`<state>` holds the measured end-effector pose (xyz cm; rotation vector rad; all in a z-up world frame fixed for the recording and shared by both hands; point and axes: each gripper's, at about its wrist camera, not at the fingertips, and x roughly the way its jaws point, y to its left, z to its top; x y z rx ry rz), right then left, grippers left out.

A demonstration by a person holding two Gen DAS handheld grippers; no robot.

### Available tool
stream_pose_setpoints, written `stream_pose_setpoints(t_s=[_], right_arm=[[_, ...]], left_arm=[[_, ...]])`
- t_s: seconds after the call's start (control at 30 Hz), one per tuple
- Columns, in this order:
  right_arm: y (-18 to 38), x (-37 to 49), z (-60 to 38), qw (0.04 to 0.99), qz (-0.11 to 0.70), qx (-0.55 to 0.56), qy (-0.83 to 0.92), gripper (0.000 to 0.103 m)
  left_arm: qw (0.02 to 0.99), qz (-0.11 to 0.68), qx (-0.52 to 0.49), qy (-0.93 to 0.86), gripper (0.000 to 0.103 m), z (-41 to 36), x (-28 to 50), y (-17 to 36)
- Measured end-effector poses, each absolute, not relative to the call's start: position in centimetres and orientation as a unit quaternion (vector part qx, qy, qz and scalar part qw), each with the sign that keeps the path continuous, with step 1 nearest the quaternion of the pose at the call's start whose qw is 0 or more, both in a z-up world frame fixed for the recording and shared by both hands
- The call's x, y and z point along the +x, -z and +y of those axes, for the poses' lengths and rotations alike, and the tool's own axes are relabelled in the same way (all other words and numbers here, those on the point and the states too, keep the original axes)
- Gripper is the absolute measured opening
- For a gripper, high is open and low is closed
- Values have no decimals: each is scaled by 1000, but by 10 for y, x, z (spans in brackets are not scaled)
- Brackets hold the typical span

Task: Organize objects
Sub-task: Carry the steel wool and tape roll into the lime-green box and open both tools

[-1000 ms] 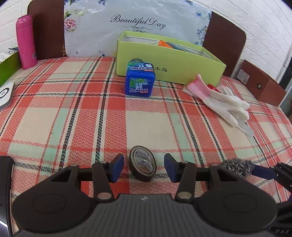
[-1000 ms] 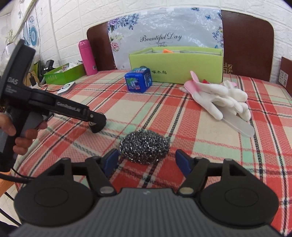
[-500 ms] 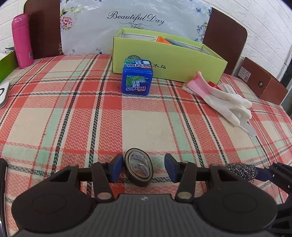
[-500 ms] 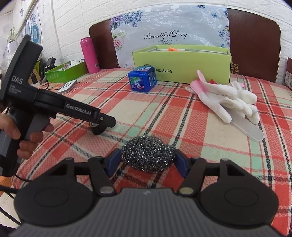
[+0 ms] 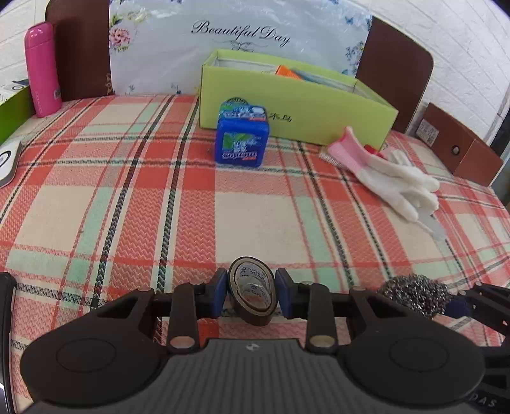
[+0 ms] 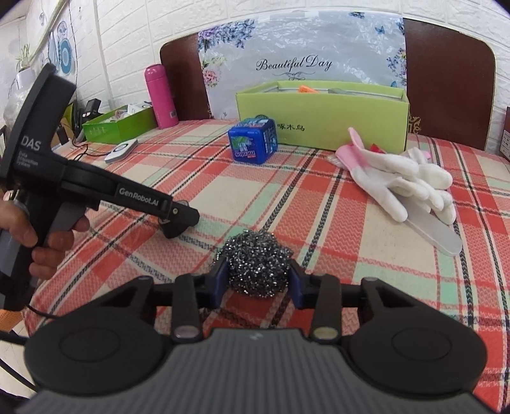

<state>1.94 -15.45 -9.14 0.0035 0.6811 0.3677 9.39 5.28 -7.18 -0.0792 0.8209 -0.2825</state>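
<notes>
Both jaw pairs have just been closing: your left gripper [image 5: 251, 293] now clamps the tape roll [image 5: 252, 294], lower centre, and your right gripper [image 6: 256, 274] squeezes the steel scourer [image 6: 257, 264]. Neither is lifted; the green box [image 5: 287, 105], gloves [image 6: 401, 184] and blue tin [image 5: 242, 140] await.

Both views bright, evenly lit, diffuse light; shadows under objects are soft and short. Strong fisheye: red-and-green plaid tablecloth [image 5: 134, 191] lines bow toward the edges, corners vignette to black. Mild glare on the glossy floral plastic sheet with script lettering [image 6: 302, 54], which shows crinkled highlights. White brick wall [image 6: 127, 28] near overexposed. Mid-field sharp; print on the blue square mint tin [image 5: 242, 140] is readable. The nearest black gripper housing at frame bottom is slightly soft.
</notes>
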Motion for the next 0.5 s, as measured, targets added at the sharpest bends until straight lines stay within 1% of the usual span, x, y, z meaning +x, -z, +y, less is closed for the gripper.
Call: stream_pose_setpoints(t_s=[0.23, 0.5], right_arm=[[51, 31, -168, 945, 278, 7, -173, 38], [-1, 83, -192, 969, 208, 7, -132, 39]], left_arm=[[923, 335, -61, 179, 34, 45, 95, 16], [937, 281, -66, 197, 34, 18, 141, -40]])
